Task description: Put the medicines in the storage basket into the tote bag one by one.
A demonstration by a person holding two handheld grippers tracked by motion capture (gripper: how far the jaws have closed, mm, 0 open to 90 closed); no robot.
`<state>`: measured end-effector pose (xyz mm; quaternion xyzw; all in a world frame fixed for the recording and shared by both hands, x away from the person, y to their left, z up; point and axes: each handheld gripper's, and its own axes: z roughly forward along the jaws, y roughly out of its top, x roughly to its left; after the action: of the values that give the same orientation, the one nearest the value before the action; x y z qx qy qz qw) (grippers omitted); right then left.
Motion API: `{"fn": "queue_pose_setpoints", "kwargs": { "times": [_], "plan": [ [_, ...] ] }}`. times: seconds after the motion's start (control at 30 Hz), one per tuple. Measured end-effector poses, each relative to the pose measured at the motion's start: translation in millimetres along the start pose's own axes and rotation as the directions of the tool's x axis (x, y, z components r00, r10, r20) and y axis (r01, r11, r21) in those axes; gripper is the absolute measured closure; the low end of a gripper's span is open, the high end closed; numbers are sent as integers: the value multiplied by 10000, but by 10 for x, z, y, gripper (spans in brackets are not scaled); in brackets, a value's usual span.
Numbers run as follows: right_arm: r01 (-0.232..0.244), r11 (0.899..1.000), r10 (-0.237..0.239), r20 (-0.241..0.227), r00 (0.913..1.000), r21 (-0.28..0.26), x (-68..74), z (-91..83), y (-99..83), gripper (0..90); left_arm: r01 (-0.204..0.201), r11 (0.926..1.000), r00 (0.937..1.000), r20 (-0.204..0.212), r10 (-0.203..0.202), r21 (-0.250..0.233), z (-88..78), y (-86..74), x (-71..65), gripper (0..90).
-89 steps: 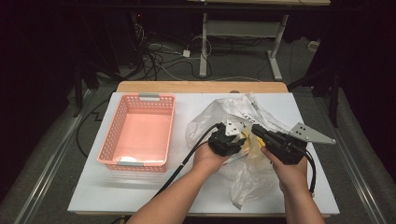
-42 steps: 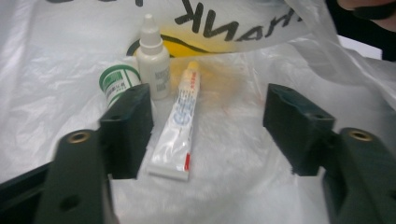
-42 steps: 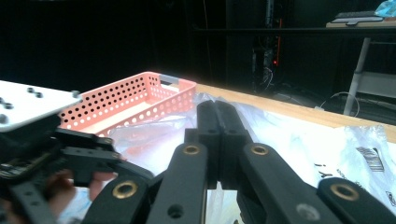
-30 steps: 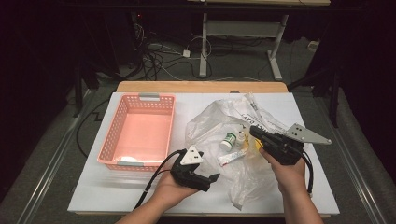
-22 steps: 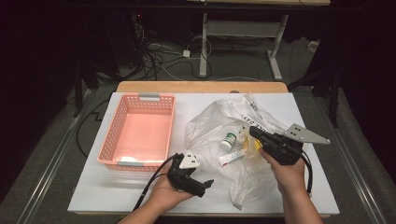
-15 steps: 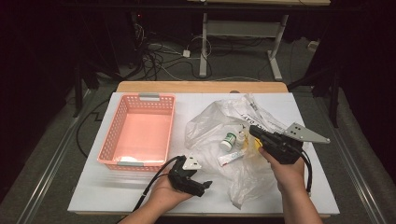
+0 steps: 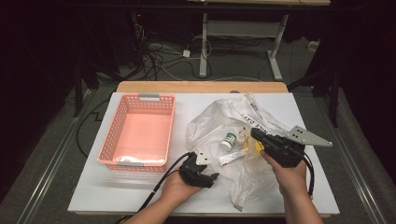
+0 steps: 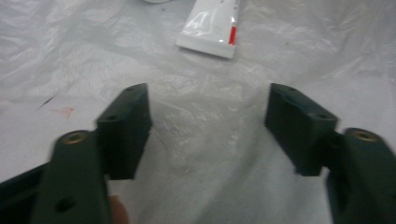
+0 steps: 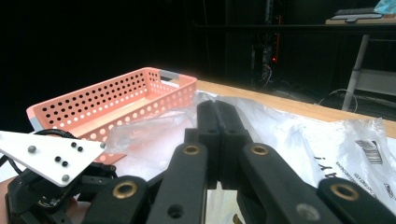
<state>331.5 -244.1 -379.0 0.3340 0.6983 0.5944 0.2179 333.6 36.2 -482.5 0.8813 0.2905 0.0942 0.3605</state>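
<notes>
The clear plastic bag [image 7: 243,154] blurs its tube [image 7: 231,158] and bottle [image 7: 228,140]; left tongs [image 8: 208,126] closing, gaping over film, right tongs [image 9: 218,128] shut, pink basket [image 7: 140,135] bare.

Pink perforated basket [image 7: 140,133]; black tongs [image 7: 211,179]; clear bag [image 7: 243,182].

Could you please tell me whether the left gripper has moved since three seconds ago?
Yes. The left gripper has pulled back from the plastic bag toward the table's near edge, beside the pink basket.

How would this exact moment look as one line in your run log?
left gripper: jaws open, just been closing, over plastic bag edge | right gripper: shut on plastic bag | white tube: lying on bag | pink basket: left
</notes>
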Motion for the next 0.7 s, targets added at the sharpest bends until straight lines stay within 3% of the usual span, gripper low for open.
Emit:
{"fn": "queue_pose_setpoints", "kwargs": {
  "times": [0.07,0.23,0.4,0.57,0.7],
  "plan": [
    [-1,10000,1,13,10000,1,-2,-7,-3,900,-206,9998,9997,128,207,-52,0,2,-17,450],
    [-5,10000,5,100,9999,5,-8,-27,-5,900,-238,9996,9996,148,240,-166,0,-1,-29,663],
    [-24,10000,23,135,9999,29,-2,-18,-15,900,222,9996,9995,230,-219,-162,0,-1,22,873],
    [-25,10000,24,155,9999,45,0,-39,-17,900,208,9994,9994,283,-201,-275,-18,-16,30,891],
    [-35,10000,34,182,9998,50,-17,-42,-26,900,151,9972,9995,296,-129,-739,-63,-39,22,891]
  ]
}}
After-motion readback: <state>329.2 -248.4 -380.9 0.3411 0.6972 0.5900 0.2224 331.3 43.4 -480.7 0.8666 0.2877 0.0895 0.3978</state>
